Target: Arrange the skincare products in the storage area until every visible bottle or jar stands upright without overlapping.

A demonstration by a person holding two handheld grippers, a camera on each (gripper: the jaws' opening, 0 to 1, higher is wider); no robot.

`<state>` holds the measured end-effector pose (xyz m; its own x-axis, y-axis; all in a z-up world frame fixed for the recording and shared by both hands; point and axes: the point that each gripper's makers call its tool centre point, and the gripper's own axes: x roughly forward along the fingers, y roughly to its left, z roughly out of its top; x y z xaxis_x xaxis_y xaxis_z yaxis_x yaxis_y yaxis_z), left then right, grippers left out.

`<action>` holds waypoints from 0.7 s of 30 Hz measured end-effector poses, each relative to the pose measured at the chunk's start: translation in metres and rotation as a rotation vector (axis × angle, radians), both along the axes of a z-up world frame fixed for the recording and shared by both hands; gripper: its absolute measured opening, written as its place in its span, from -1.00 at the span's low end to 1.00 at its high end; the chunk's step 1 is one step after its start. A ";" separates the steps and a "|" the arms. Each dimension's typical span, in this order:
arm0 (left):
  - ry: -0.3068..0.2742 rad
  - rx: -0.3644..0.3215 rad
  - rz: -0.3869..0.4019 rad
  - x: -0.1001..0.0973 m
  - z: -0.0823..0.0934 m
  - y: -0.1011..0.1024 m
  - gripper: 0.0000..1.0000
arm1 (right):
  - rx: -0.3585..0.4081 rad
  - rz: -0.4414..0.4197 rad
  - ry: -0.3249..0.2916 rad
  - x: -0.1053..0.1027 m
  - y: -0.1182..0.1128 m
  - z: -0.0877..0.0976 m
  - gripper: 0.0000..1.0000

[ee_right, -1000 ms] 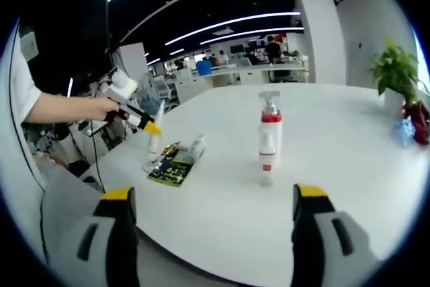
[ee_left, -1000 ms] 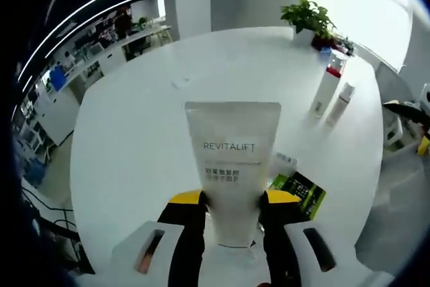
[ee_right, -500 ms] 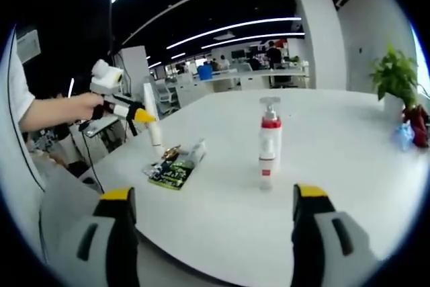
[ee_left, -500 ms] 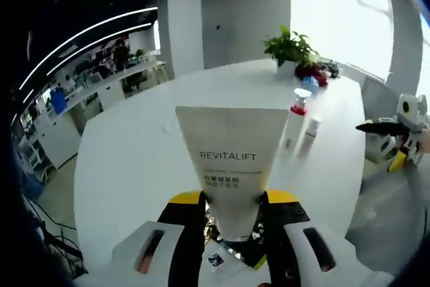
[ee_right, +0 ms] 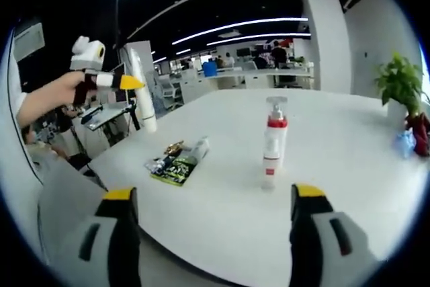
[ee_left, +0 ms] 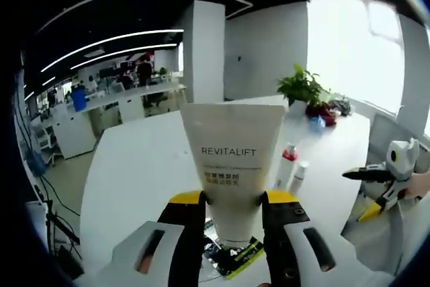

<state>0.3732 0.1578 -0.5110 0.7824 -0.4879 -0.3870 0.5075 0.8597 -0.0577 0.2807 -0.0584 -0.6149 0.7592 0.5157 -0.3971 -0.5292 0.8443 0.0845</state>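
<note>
left gripper (ee_left: 232,210) clamps the revitalift tube (ee_left: 232,169) near its cap end, crimped end up, held in the air above the white table (ee_left: 141,173). right gripper (ee_right: 209,223) has jaws spread wide w/ nothing between, hovering at the table edge. pump bottle (ee_right: 274,140) w/ red collar stands upright mid-table; a smaller bottle (ee_left: 296,177) stands just beside it in the left gripper view. flat green sachets (ee_right: 176,165) lie near the edge. tube looks light, soft-walled & a bit slick, prob squashes if pinched mid-body; hold low by the stiff shoulder near the cap, as now. cap-down stand likely tippy, so release gently. pump bottle is rigid, grab the body not the pump.
</note>
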 end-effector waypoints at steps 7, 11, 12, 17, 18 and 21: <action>0.010 -0.062 0.051 -0.017 -0.007 -0.012 -0.41 | -0.184 0.101 -0.152 -0.008 0.041 0.017 0.58; 0.031 -0.126 0.048 -0.034 -0.009 -0.034 -0.41 | -0.156 0.185 -0.185 -0.008 0.077 0.028 0.41; 0.036 -0.137 0.042 -0.037 -0.010 -0.039 -0.41 | -0.142 0.207 -0.190 -0.007 0.087 0.032 0.36; 0.063 -0.218 0.018 -0.053 -0.001 -0.055 -0.41 | -0.123 0.289 -0.228 -0.003 0.122 0.048 0.18; 0.062 -0.221 0.016 -0.054 0.001 -0.056 -0.41 | -0.115 0.297 -0.235 -0.002 0.126 0.052 0.17; 0.048 -0.244 0.006 -0.058 0.013 -0.061 -0.41 | -0.093 0.306 -0.266 0.004 0.138 0.066 0.00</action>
<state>0.3150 0.0970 -0.4979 0.7694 -0.5667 -0.2948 0.4939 0.8204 -0.2881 0.2851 0.0800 -0.5490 0.6590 0.7044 -0.2637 -0.7499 0.6424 -0.1583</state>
